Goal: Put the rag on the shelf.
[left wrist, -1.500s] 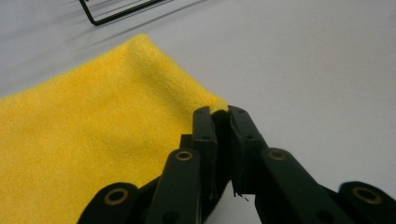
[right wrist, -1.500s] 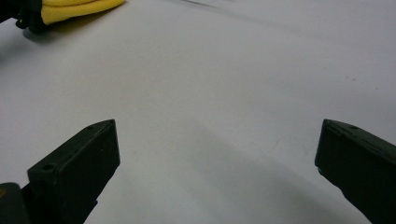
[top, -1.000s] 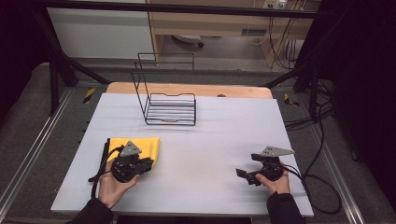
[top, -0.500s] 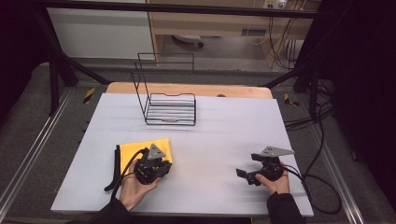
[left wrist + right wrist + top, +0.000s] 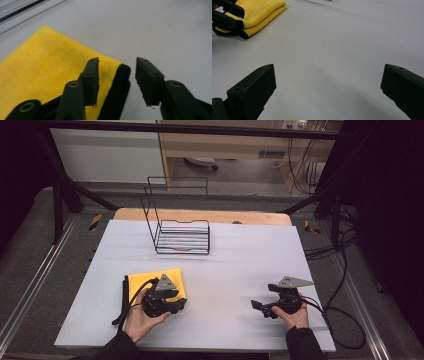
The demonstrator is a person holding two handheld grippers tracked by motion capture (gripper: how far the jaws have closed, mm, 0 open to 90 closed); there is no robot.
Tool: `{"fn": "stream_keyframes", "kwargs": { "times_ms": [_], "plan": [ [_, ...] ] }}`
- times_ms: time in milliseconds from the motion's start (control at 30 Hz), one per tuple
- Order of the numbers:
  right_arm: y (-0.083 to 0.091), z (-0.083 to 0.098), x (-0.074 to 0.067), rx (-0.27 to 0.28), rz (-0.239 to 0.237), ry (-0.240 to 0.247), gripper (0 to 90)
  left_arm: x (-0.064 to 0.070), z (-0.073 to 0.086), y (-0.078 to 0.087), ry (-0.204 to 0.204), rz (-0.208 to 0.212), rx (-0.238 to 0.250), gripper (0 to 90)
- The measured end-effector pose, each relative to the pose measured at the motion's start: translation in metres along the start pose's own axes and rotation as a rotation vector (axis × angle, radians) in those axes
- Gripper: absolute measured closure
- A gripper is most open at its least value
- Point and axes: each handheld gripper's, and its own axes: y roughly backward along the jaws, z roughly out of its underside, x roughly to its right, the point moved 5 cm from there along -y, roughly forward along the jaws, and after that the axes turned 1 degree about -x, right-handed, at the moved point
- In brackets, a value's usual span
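Fingers (image 5: 91,75) straddle yellow cloth (image 5: 45,67); seemingly no readable label.

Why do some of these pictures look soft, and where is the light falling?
High view: the white table is evenly lit, the surroundings dark, the wire rack fairly sharp. Left gripper view: the yellow cloth is a bit soft, and the table behind it blurs. Right gripper view: the near black jaws are out of focus, with a faint shadow on the table between them.

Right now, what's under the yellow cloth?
The yellow cloth lies flat on the white table. A black edge peeks out beneath it, between the left tool's open jaws. Anything else under it is covered.
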Motion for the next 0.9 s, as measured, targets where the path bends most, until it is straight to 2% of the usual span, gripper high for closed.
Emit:
{"fn": "stream_keyframes", "kwargs": {
  "times_ms": [100, 200, 300, 433, 567, 667, 733, 833, 900],
  "plan": [
    [-0.003, -0.004, -0.008, 0.004, 0.001, 0.002, 0.5, -0.010, 0.002, 0.011, -0.006, -0.005, 0.014, 39.1],
    [-0.010, -0.009, -0.017, 0.003, 0.005, 0.008, 0.5, -0.023, 0.009, 0.022, 0.005, -0.018, 0.019, 32.9],
    [-0.019, -0.013, -0.029, -0.005, 0.001, 0.010, 0.5, -0.038, 0.017, 0.034, 0.031, -0.025, 0.043, 28.4],
    [-0.033, -0.021, -0.048, -0.013, 0.000, 0.029, 0.6, -0.063, 0.030, 0.050, 0.060, -0.055, 0.040, 21.4],
    [-0.050, -0.028, -0.067, -0.028, -0.005, 0.034, 0.6, -0.088, 0.044, 0.063, 0.107, -0.099, 0.059, 18.9],
    [-0.064, -0.034, -0.082, -0.041, 0.000, 0.035, 1.7, -0.101, 0.052, 0.067, 0.141, -0.125, 0.067, 18.6],
    [-0.073, -0.038, -0.093, -0.041, -0.008, 0.030, 2.8, -0.108, 0.057, 0.069, 0.150, -0.142, 0.059, 18.6],
    [-0.088, -0.043, -0.111, -0.052, -0.033, 0.037, 6.2, -0.114, 0.066, 0.068, 0.178, -0.141, 0.049, 23.0],
    [-0.097, -0.047, -0.122, -0.048, -0.057, 0.029, 8.8, -0.116, 0.072, 0.066, 0.172, -0.153, 0.023, 26.6]
  ]
}}
